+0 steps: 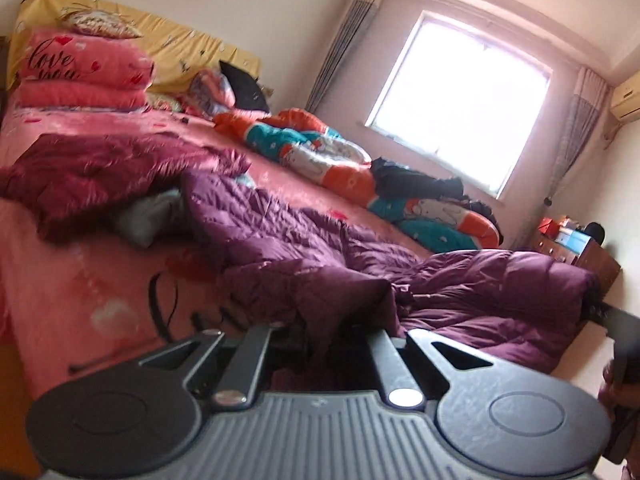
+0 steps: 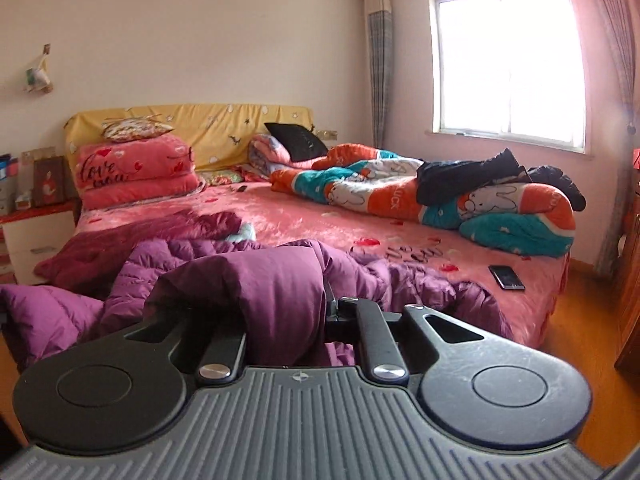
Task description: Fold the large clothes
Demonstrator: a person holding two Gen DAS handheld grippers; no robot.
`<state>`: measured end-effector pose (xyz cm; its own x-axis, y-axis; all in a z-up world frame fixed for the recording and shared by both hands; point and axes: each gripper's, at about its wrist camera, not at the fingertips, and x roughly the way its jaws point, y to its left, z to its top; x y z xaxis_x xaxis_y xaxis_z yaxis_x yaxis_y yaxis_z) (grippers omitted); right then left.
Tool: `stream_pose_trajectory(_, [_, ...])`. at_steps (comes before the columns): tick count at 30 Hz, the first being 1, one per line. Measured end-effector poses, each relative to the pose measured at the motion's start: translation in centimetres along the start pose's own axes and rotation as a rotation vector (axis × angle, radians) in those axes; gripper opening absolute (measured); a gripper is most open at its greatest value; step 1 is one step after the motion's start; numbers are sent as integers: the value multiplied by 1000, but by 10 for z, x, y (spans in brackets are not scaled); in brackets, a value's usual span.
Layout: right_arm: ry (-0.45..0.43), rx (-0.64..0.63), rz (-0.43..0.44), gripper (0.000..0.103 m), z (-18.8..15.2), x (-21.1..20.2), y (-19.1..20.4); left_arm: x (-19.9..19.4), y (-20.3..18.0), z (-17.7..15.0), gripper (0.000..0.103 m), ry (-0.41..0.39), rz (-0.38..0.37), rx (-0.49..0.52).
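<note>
A bedroom in daylight, bed against the far wall.

A bright window (image 2: 506,66) stood at one o'clock, grey curtains (image 2: 380,64) hanging at its sides. Plain pale walls (image 2: 200,32) rose behind a yellow-draped headboard (image 2: 208,128) at eleven o'clock. The pink bedspread (image 2: 304,220) filled the centre; a white nightstand (image 2: 36,240) sat at nine o'clock, wooden floor (image 2: 580,340) at four.

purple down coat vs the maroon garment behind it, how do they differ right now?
The purple down coat is quilted and puffy; the maroon garment looks furry, not quilted. The coat is bunched at the bed's near edge, draped over both the left gripper and right gripper, their tips hidden; the maroon garment lies spread flatter, untouched, nearer the pillows. Both rest unfolded on the pink bedspread.
</note>
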<state>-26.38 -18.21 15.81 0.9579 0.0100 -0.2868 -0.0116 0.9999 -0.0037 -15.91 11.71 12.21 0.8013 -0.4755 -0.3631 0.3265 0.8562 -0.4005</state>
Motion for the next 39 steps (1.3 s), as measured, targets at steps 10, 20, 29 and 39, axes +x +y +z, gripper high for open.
stream_pose_trajectory(10, [323, 60, 50, 16, -52, 19, -4, -16, 12, -22, 4, 93, 142, -115])
stream_pose_trajectory(20, [397, 194, 209, 70, -45, 4, -20, -47, -7, -6, 38, 15, 221, -49])
stream_pose_trajectory(29, [240, 370, 352, 100, -31, -25, -52, -36, -49, 15, 63, -50, 107, 49])
stream_pose_trajectory(39, [35, 455, 235, 97, -13, 53, -69, 26, -81, -12, 63, 114, 4, 101])
